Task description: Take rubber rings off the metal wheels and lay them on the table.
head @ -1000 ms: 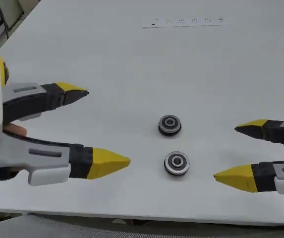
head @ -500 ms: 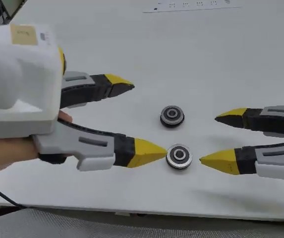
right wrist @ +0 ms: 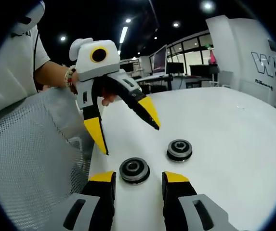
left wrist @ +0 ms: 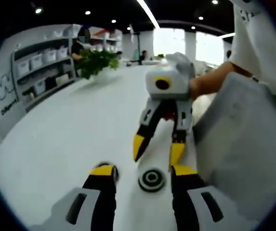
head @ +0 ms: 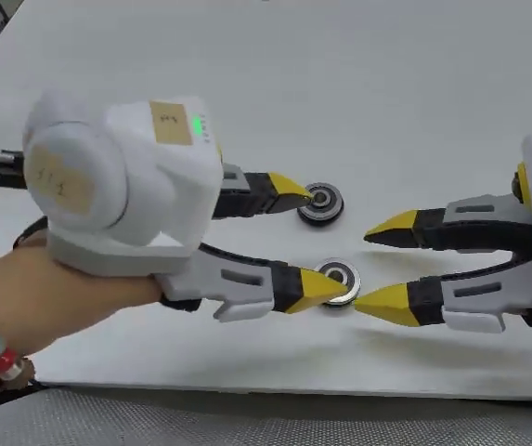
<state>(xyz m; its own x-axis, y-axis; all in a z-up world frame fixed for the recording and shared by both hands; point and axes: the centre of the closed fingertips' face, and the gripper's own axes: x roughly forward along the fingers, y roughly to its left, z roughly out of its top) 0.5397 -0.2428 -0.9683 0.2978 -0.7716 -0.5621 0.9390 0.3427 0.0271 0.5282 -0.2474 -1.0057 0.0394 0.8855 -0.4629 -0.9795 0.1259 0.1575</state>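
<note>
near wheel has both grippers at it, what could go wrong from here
1. The left gripper and right gripper, both open, have tips almost meeting at the near wheel; they may clash or flick it away instead of catching the ring.
2. The left gripper's other jaw tip sits right at the far wheel and may knock it.
3. The near wheel lies toward the table edge; a push that way could send it off.

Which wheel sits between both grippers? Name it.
The nearer wheel, with tips of the left gripper and right gripper either side; the farther wheel lies beyond.
</note>
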